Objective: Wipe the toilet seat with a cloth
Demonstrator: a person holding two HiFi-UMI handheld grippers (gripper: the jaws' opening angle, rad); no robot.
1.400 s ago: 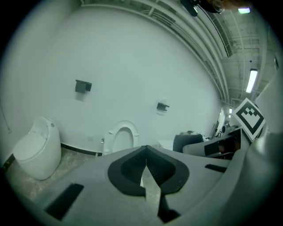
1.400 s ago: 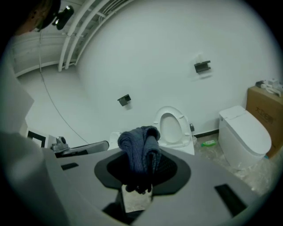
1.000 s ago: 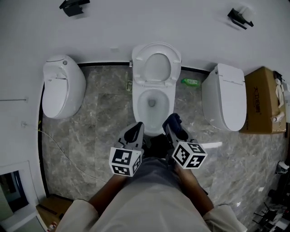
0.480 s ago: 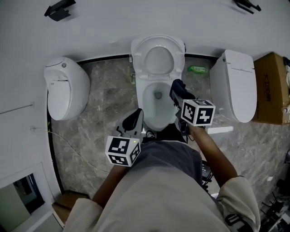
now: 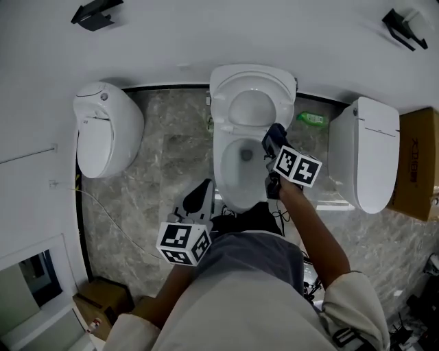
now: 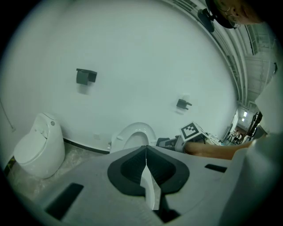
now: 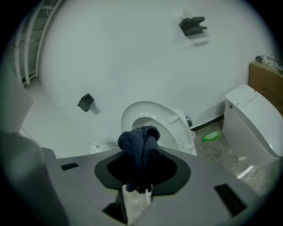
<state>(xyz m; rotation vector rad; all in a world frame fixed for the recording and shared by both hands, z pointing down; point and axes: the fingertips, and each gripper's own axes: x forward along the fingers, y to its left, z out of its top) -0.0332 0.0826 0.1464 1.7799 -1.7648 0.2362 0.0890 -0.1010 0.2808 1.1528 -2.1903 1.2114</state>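
Note:
The white toilet [image 5: 241,168] stands in the middle by the wall, its seat and lid [image 5: 252,103] tipped up. My right gripper [image 5: 273,142] hovers over the right side of the bowl, shut on a bunched dark blue cloth [image 5: 277,130]. The right gripper view shows the cloth [image 7: 139,141] pinched between the jaws, with the raised seat [image 7: 152,121] behind it. My left gripper [image 5: 201,197] is shut and holds nothing, low and to the left of the bowl's front. In the left gripper view its jaws [image 6: 146,148] meet edge to edge, facing the toilet [image 6: 135,137].
A white fixture [image 5: 106,137] stands to the left and a closed white toilet [image 5: 374,154] to the right. A green bottle [image 5: 312,118] lies on the marble floor between toilets. A cardboard box [image 5: 418,164] sits at far right. Black wall holders [image 5: 96,11] hang above.
My right gripper has travelled with the cloth from the bowl's front to over its right side. The left gripper has drifted a little left and back.

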